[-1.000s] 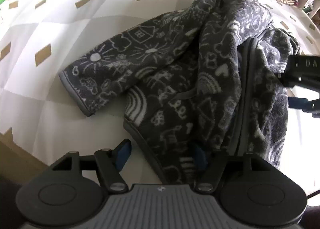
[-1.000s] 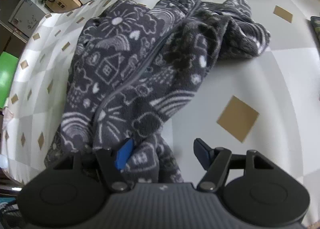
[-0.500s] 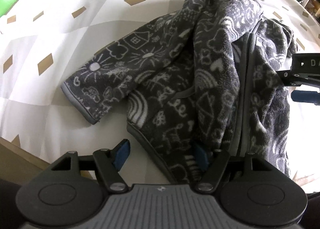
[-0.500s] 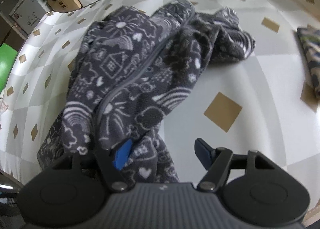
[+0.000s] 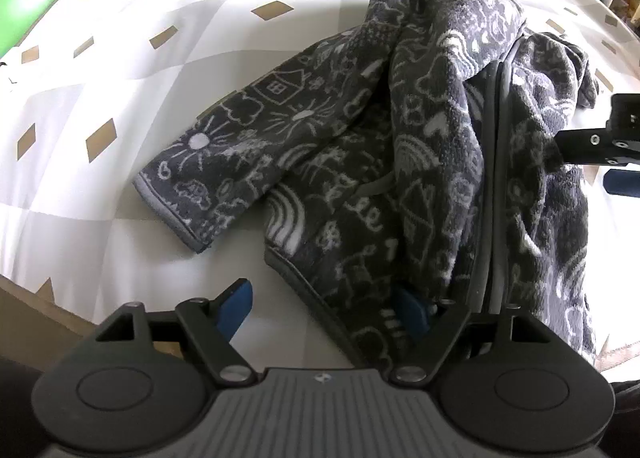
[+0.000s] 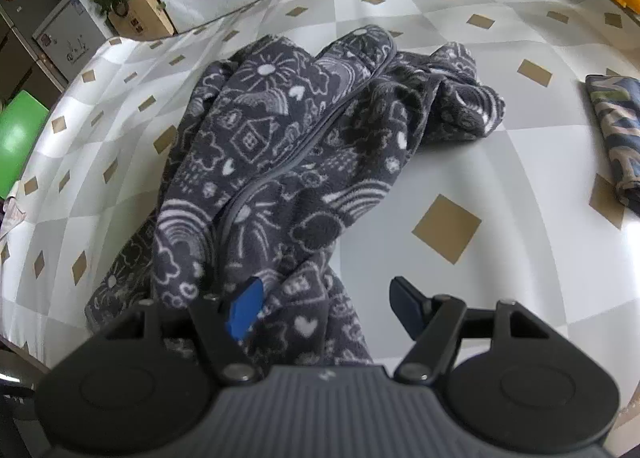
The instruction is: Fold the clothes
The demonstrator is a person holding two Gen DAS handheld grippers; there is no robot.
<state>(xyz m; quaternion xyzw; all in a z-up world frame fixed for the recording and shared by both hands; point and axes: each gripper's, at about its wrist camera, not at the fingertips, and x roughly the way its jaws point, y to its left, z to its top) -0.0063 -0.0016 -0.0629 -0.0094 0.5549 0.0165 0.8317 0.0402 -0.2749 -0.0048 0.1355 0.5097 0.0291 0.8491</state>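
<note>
**Fleece Jacket Lay Bunched on the Table Between Two Grippers**

A dark grey fleece jacket, printed with white doodles of suns, houses and rainbows, lay crumpled on the table, which wore a white-and-grey checked cover with tan diamonds. One sleeve stretched flat toward the left in the left wrist view, its cuff near the table's front edge. The zipper ran up the middle of the heap.

The left gripper pointed down at the jacket's hem, its jaws opening; the hem lay between them against the right finger, and the left finger stood clear over bare table.

The right gripper hung with its jaws wide apart; fleece lay between them against the left finger, while the right finger stood free. A folded patterned cloth rested at the table's far right.
</note>
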